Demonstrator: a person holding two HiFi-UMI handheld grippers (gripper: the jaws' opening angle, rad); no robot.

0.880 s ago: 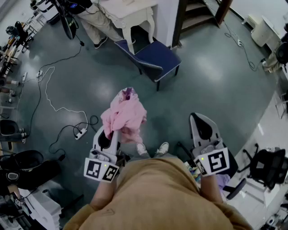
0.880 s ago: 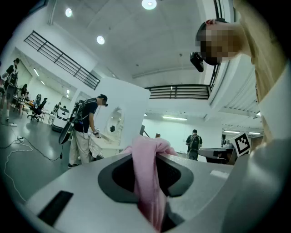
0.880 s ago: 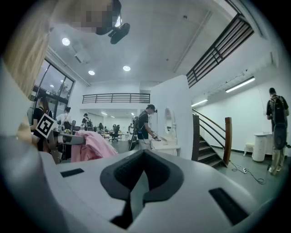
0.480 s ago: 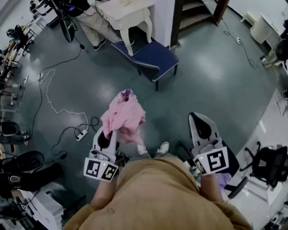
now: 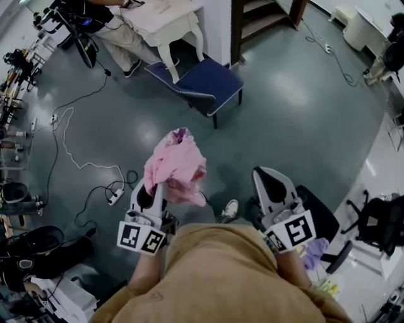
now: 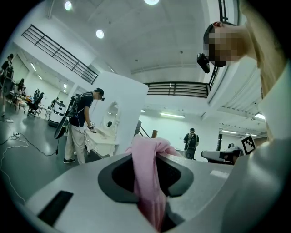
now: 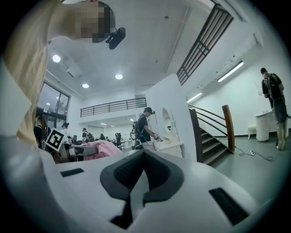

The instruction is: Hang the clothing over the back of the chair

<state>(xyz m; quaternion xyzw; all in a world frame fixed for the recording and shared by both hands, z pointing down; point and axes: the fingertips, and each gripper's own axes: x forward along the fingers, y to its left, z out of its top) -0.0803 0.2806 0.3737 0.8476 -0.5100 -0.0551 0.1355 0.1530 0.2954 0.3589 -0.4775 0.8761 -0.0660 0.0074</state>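
Note:
A bunched pink garment (image 5: 173, 165) hangs in the air from my left gripper (image 5: 149, 197), which is shut on a fold of it. In the left gripper view the pink cloth (image 6: 148, 177) runs down between the jaws of the left gripper (image 6: 150, 157). The blue-seated chair (image 5: 201, 80) stands on the floor well ahead, beside a white table (image 5: 165, 20). My right gripper (image 5: 274, 187) is held level at the right, apart from the garment. Its jaws (image 7: 143, 159) are shut with nothing in them. The garment (image 7: 102, 148) shows to its left.
A person (image 5: 117, 28) stands at the white table. White and black cables with a power strip (image 5: 114, 190) lie on the floor at left. A black office chair (image 5: 325, 222) is close at right, stairs (image 5: 262, 14) behind the blue chair, and dark bags (image 5: 38, 243) at lower left.
The blue chair and table have drifted left in the head view. My right gripper has shifted a little left. The left gripper still holds the garment the same way.

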